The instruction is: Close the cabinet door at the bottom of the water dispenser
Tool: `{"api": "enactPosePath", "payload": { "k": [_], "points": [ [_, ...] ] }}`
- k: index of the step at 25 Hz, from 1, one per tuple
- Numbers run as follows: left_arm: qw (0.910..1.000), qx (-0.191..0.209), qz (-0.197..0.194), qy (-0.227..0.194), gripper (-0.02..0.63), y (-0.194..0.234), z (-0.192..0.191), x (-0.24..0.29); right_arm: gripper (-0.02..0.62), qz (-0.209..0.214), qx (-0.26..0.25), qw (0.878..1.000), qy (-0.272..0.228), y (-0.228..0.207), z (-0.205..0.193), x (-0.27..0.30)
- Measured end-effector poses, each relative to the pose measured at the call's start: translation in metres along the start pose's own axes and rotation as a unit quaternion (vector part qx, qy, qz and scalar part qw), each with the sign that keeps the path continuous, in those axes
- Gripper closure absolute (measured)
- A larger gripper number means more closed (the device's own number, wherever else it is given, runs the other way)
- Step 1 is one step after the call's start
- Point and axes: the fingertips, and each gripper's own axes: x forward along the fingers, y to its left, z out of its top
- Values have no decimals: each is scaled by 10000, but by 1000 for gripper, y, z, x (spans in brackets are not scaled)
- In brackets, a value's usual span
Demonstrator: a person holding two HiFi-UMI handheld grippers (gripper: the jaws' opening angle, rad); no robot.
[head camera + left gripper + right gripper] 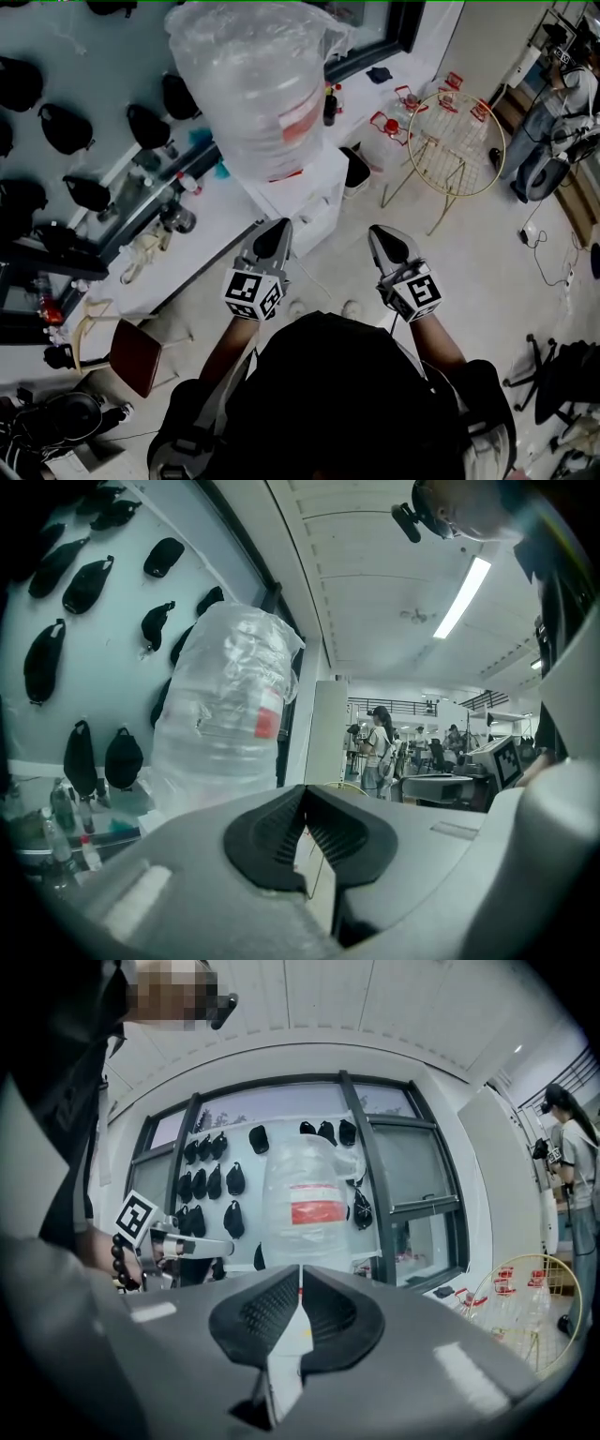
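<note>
The white water dispenser [309, 192] stands against the window wall with a large clear bottle [253, 84] wrapped in plastic on top. From above, only a narrow strip of its lower front shows, and I cannot tell how the cabinet door stands. My left gripper [278, 227] is held level a short way in front of the dispenser, its jaws shut on nothing. My right gripper [381, 234] hangs beside it to the right, also shut and empty. The left gripper view has closed pads [281, 832] below the bottle [225, 714]. The right gripper view has closed pads [267, 1312] below the bottle [317, 1204].
A round gold wire table [457, 141] stands to the right, with red wire racks [389, 122] behind it. A black bin [356, 167] sits beside the dispenser. A red-seated chair [136, 354] is at the left. A person [553, 122] stands far right; cables lie on the floor.
</note>
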Motion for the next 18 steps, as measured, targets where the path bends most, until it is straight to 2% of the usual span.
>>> {"api": "enactPosePath", "payload": {
  "k": [5,18],
  "points": [
    [10000,-22,-25,85,600,11,-10,-10,589,2,155,9999,16,9,-6,9],
    [9998,-82,-42,175,600,19,-19,-12,591,-87,148,9998,125,9,-13,12]
  ]
}}
